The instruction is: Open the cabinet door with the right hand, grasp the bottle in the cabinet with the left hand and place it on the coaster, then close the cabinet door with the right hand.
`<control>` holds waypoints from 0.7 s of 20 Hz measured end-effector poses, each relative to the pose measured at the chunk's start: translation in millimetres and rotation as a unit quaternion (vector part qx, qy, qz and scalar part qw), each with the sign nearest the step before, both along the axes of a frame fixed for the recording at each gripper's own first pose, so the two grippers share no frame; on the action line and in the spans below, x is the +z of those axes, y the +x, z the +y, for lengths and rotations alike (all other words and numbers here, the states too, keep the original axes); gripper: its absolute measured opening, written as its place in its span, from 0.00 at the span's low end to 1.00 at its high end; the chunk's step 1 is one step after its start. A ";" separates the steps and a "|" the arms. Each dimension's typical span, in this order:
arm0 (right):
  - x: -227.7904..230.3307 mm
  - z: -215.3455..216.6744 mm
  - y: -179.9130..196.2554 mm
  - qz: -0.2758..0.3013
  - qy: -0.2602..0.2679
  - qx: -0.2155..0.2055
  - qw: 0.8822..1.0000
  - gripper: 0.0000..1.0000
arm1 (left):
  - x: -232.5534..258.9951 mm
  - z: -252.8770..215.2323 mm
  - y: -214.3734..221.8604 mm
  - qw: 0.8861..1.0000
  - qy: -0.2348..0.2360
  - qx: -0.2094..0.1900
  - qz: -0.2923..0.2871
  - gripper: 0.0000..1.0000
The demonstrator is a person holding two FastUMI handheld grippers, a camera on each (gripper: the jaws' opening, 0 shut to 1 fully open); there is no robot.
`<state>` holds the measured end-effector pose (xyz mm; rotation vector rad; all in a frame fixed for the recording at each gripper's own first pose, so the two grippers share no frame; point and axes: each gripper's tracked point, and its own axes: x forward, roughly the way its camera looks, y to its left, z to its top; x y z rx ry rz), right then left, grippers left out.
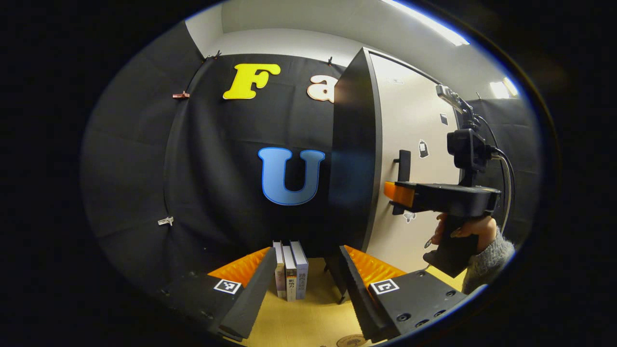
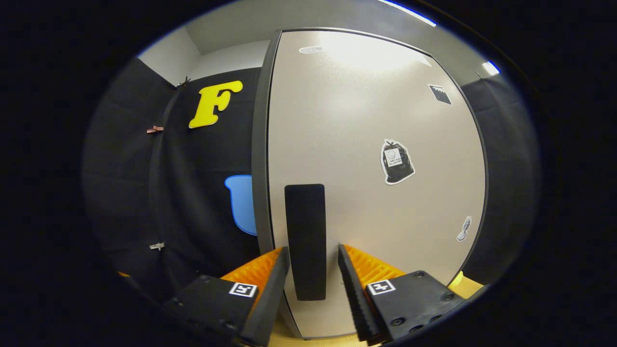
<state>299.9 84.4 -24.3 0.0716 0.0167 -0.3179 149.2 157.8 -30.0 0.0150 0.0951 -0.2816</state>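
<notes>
The left gripper view looked from farther back, level along the table (image 1: 308, 318), toward the cabinet's (image 1: 354, 159) dark side and a hand (image 1: 465, 231) holding the right gripper (image 1: 393, 193) at the handle (image 1: 404, 166). The right gripper view faced the cabinet door (image 2: 366, 168) head-on, very near, handle (image 2: 305, 241) between its fingers. The 2 views shared door and handle.

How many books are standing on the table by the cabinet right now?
3. The books stand upright side by side on the wooden table, just left of the cabinet, seen between the left tongs. Others may be hidden behind the cabinet.
</notes>
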 end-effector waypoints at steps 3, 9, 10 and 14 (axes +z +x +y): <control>4.0 1.2 -1.7 -0.005 -0.023 -0.012 1.000 0.52 | -1.1 2.7 2.4 1.000 0.001 0.004 0.003 0.82; 0.5 -0.2 -4.2 0.006 -0.030 -0.032 0.999 0.13 | 0.1 -3.9 -8.7 1.000 0.000 -0.011 0.005 0.82; 1.1 0.7 -5.0 0.009 -0.029 -0.031 0.999 0.13 | 3.1 -4.2 -10.9 1.000 0.002 -0.010 0.001 0.82; 3.4 9.1 -21.4 0.019 -0.025 -0.015 0.999 0.13 | 12.5 -5.8 -17.2 1.000 0.011 -0.010 -0.012 0.82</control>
